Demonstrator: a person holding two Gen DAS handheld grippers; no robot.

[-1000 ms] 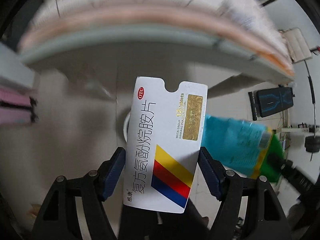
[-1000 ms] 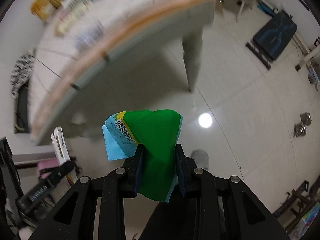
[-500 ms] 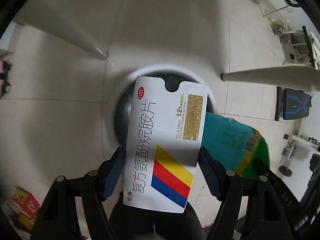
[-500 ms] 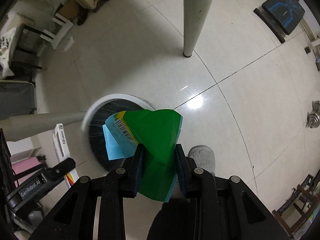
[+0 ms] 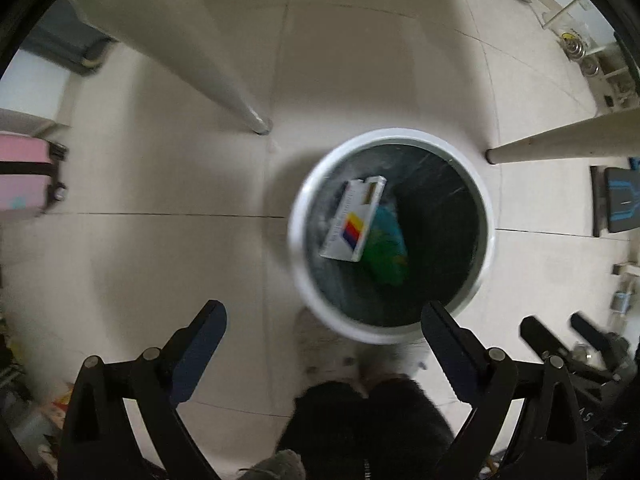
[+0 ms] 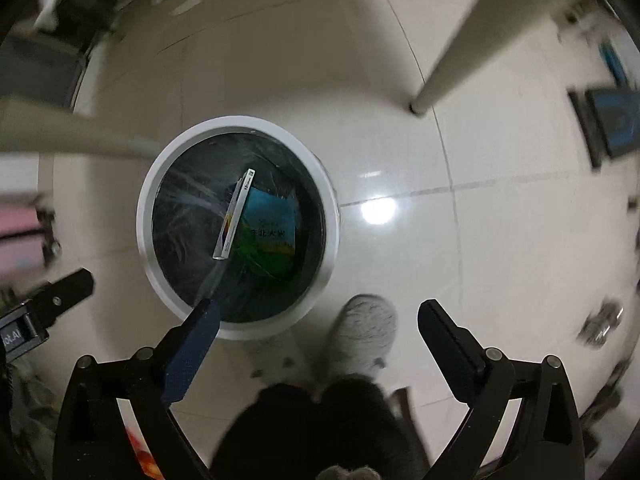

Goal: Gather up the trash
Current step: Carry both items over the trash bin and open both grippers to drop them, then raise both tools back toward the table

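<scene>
A round white trash bin (image 5: 486,216) with a black liner stands on the tiled floor; it also shows in the right wrist view (image 6: 332,208). Inside it lie a white medicine box (image 5: 352,220) with yellow, red and blue stripes and a green and blue wrapper (image 5: 386,252). The right wrist view shows the box (image 6: 234,220) edge-on and the wrapper (image 6: 268,240) beside it. My left gripper (image 5: 324,316) is open and empty above the bin's near rim. My right gripper (image 6: 316,316) is open and empty, also above the near rim.
Two pale table legs (image 5: 236,96) (image 5: 560,142) stand on the floor beside the bin. A pink case (image 5: 24,176) stands at the left. A grey slipper (image 6: 366,332) and the person's dark trousers (image 6: 320,432) are below the grippers. Dark floor equipment (image 5: 616,204) lies at the right.
Both grippers opened. The medicine box left the left gripper and the green wrapper left the right gripper; both now lie in the bin. The views now look straight down at the bin.
</scene>
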